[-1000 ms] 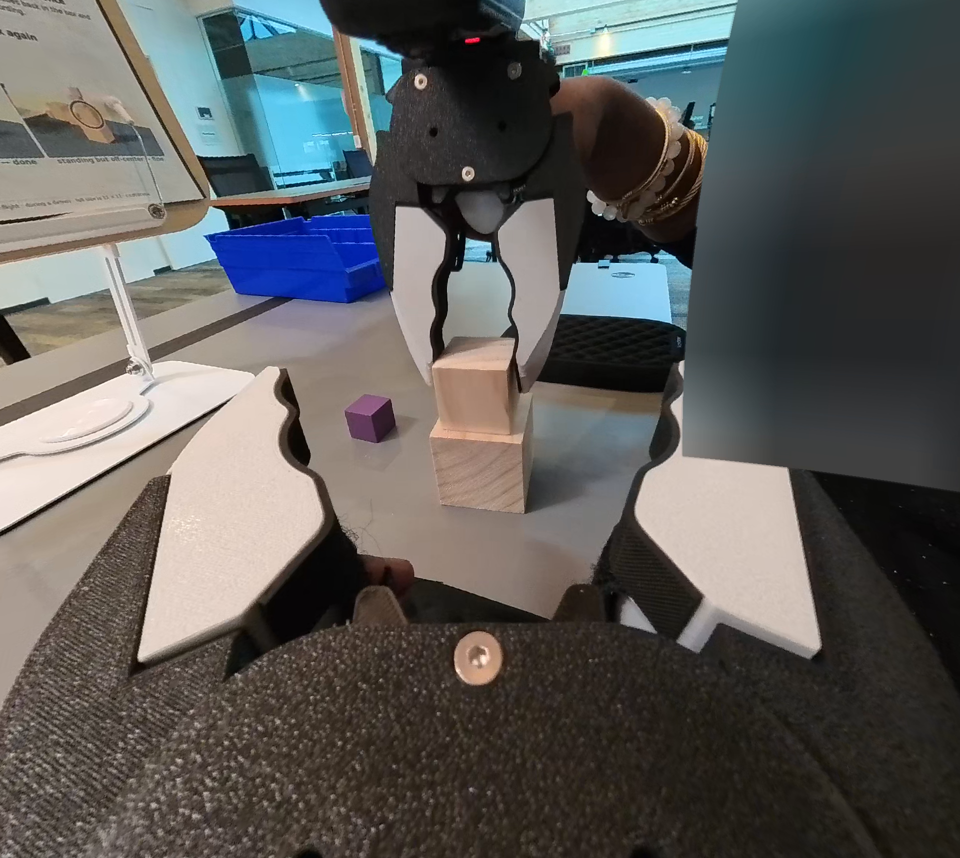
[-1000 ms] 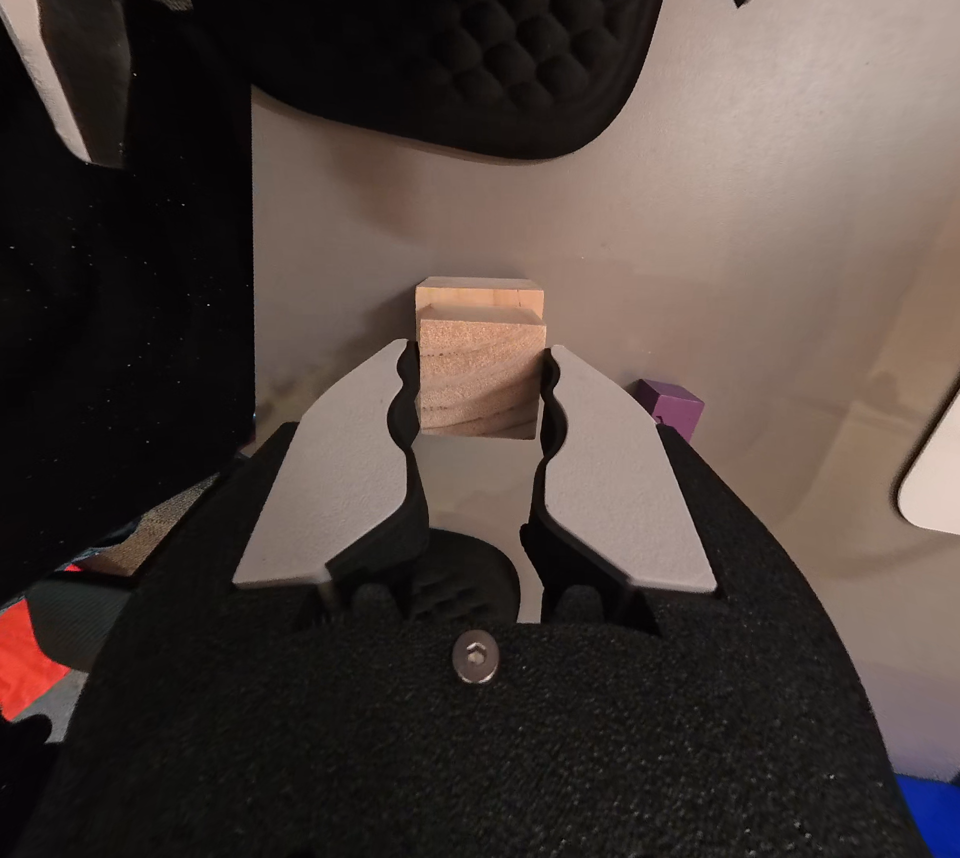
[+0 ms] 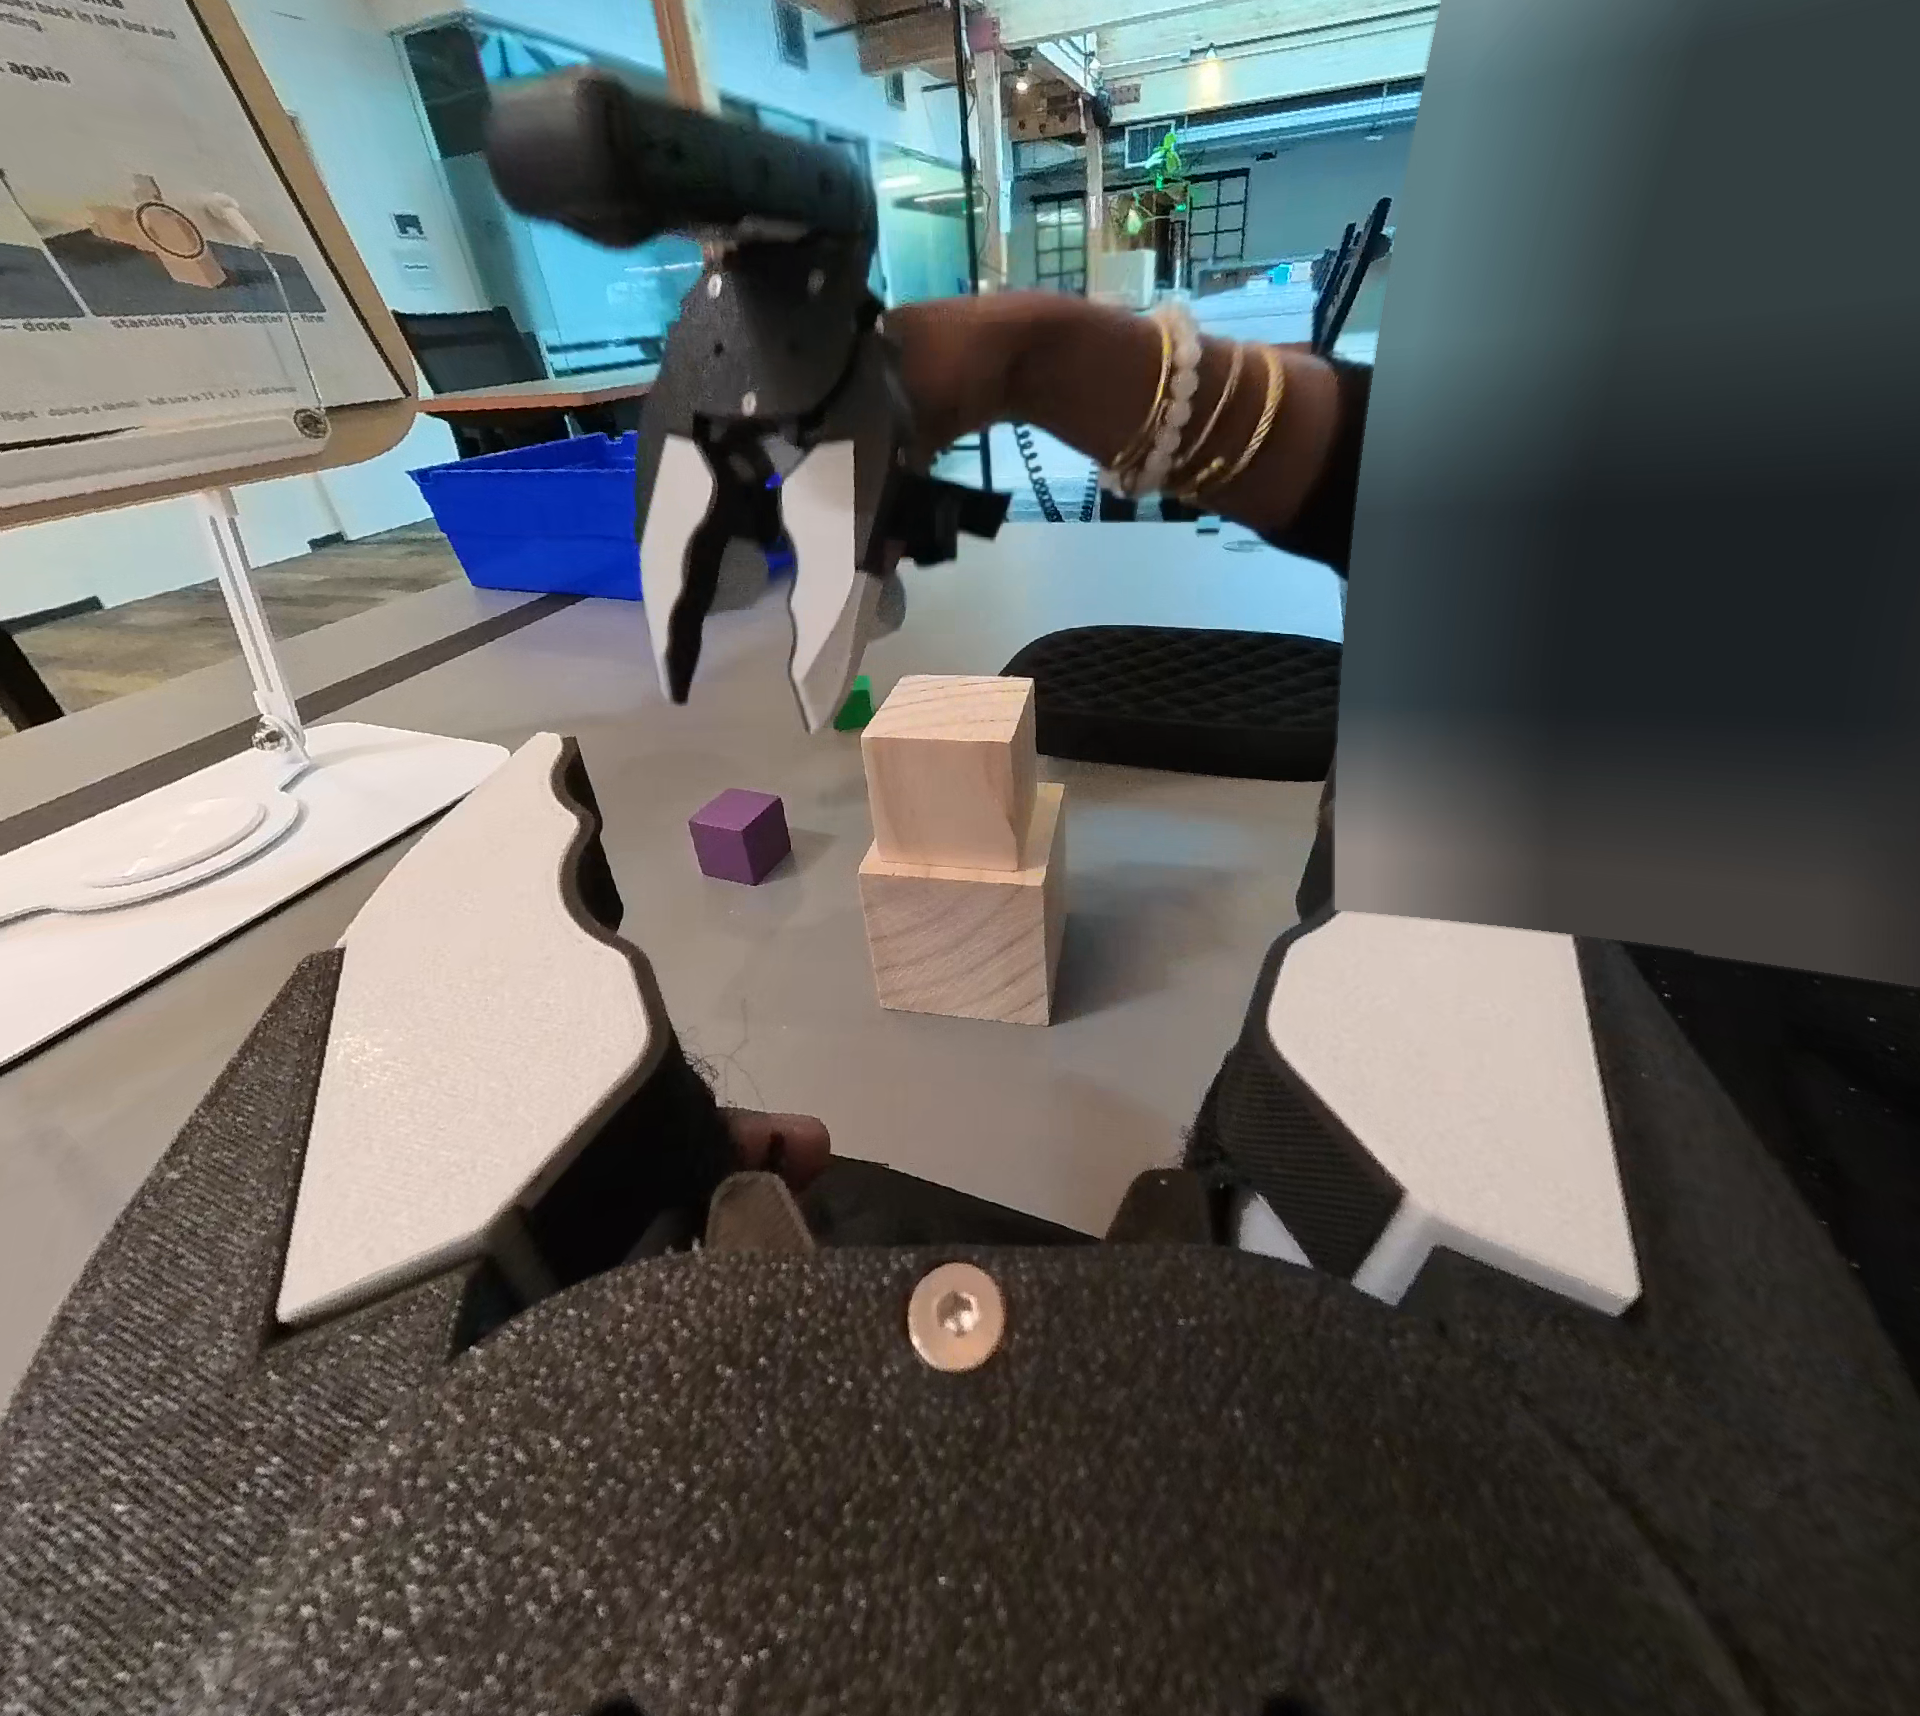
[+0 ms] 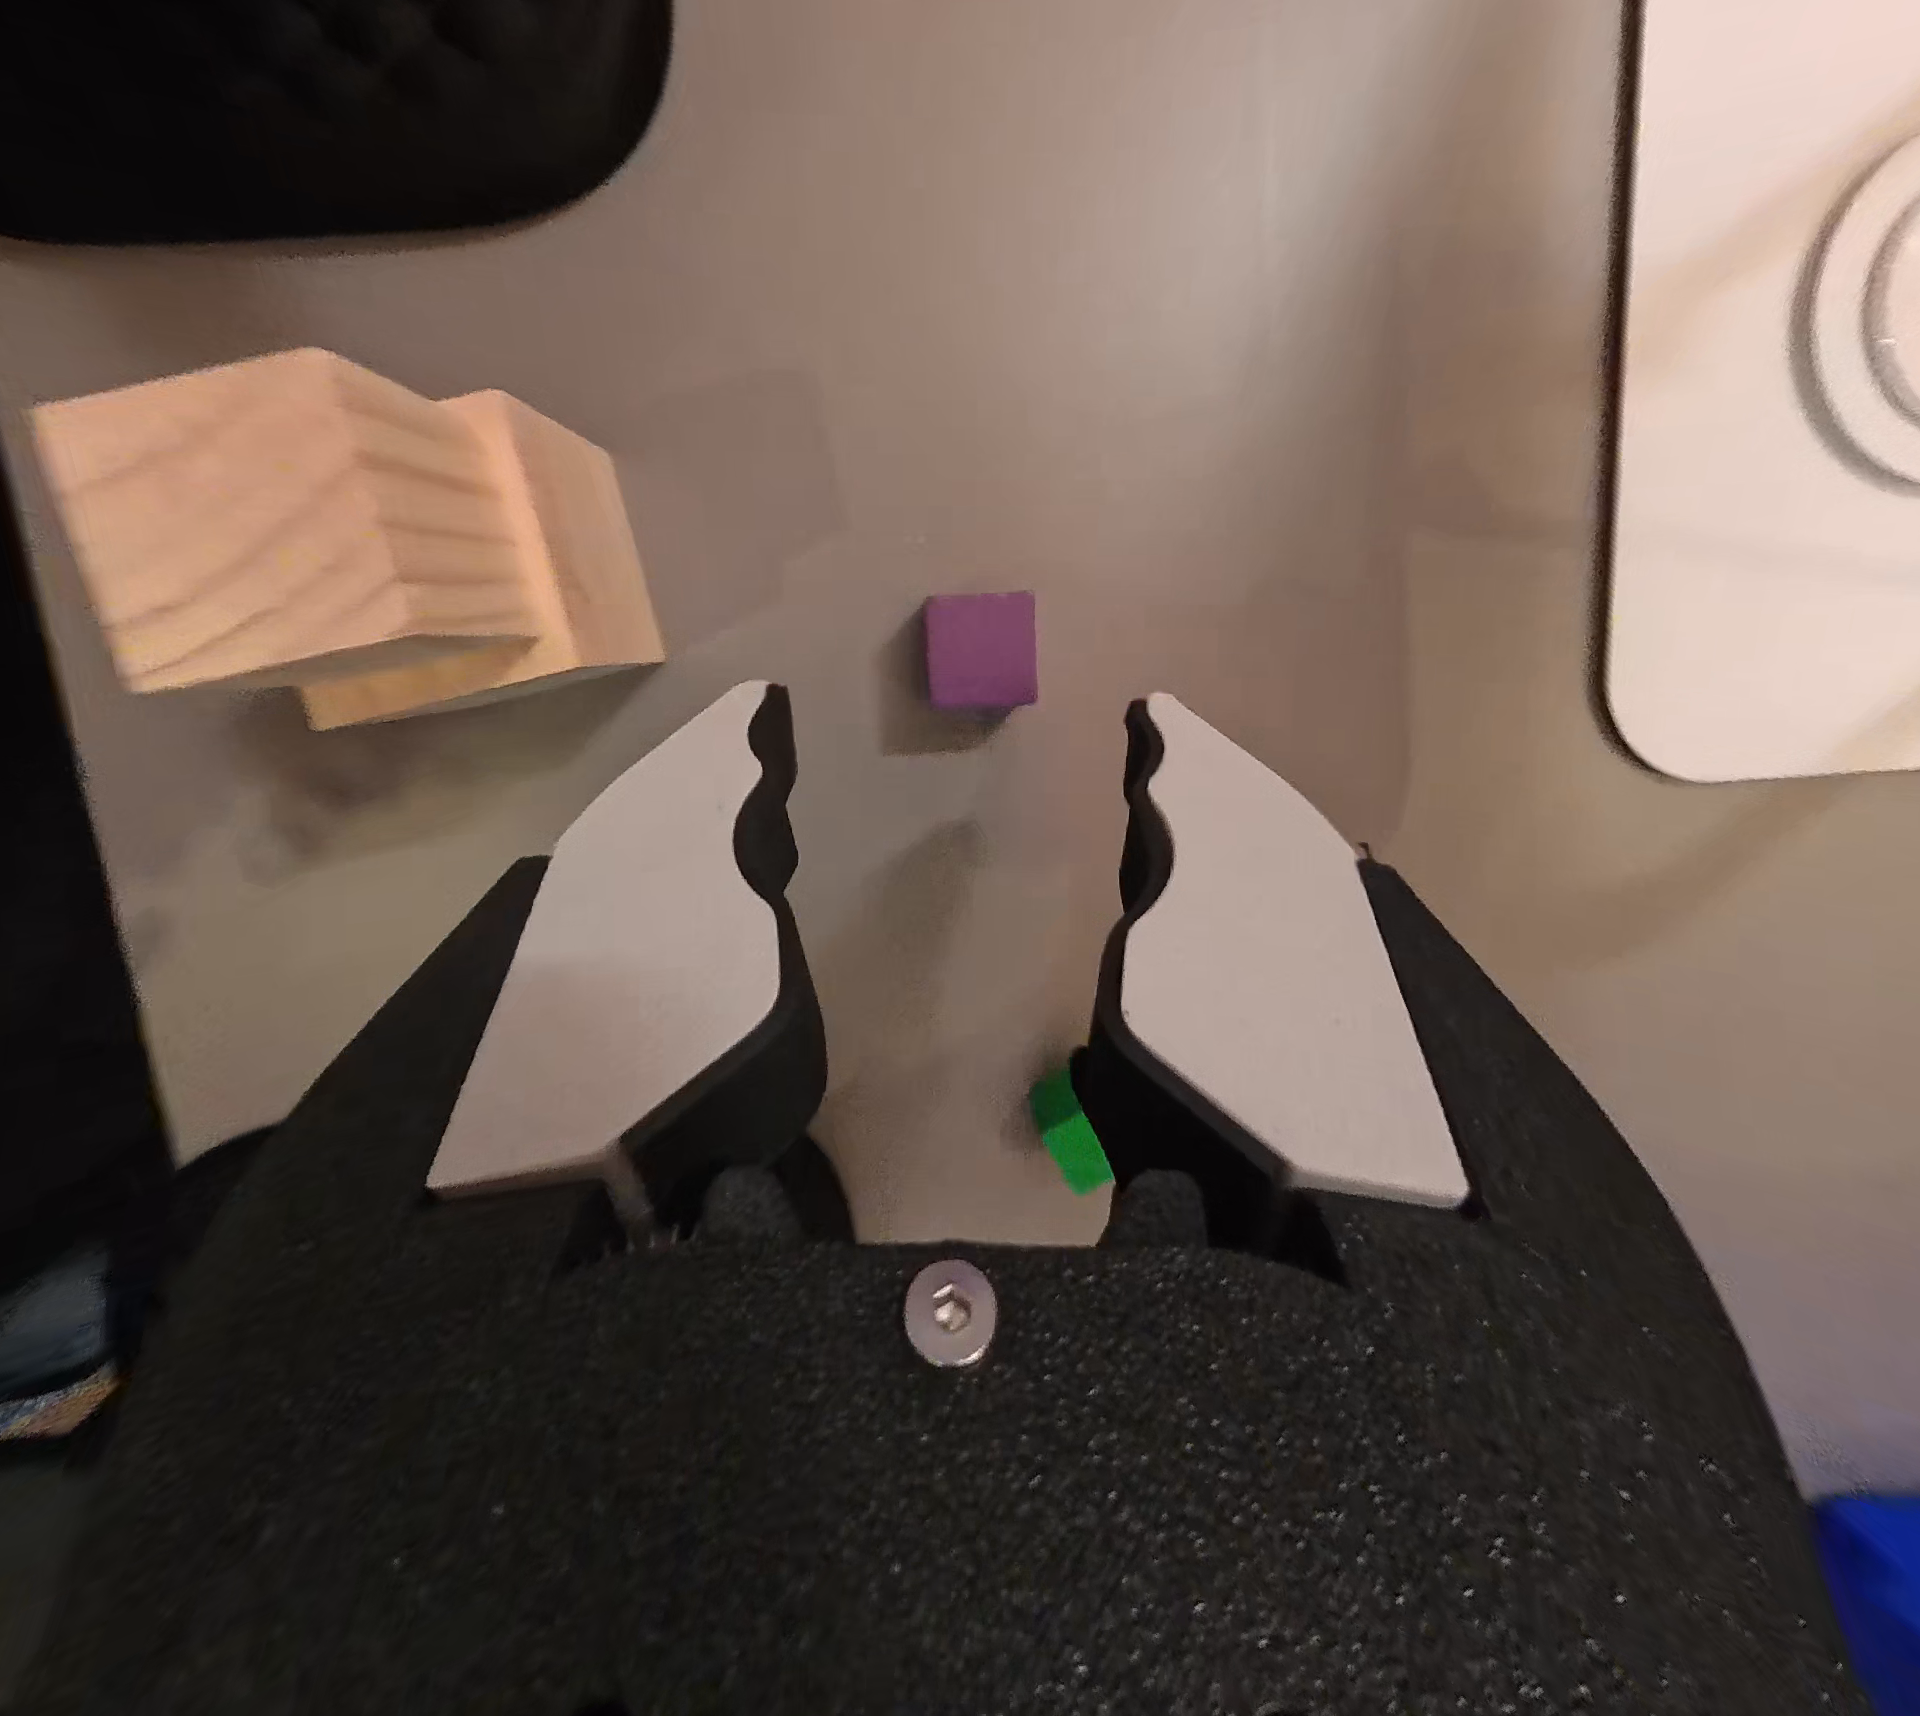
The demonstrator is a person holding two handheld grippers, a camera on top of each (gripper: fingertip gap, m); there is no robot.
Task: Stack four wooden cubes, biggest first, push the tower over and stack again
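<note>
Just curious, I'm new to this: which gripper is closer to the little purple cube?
Right. The right gripper hovers open over the purple cube; the left gripper sits farther back, open, behind the wooden blocks.

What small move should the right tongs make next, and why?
Probably lower the right tongs straight toward the purple cube: they hang open and empty above the grey table, the cube lies just ahead of their tips, and the two stacked wooden blocks stand clear to the side.

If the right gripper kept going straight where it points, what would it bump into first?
Probably the purple cube. The right gripper is open and empty above the table, with the cube just ahead of its fingertips, roughly centred in the gap. Depth is unclear, so it might meet bare table beside the cube.
</note>
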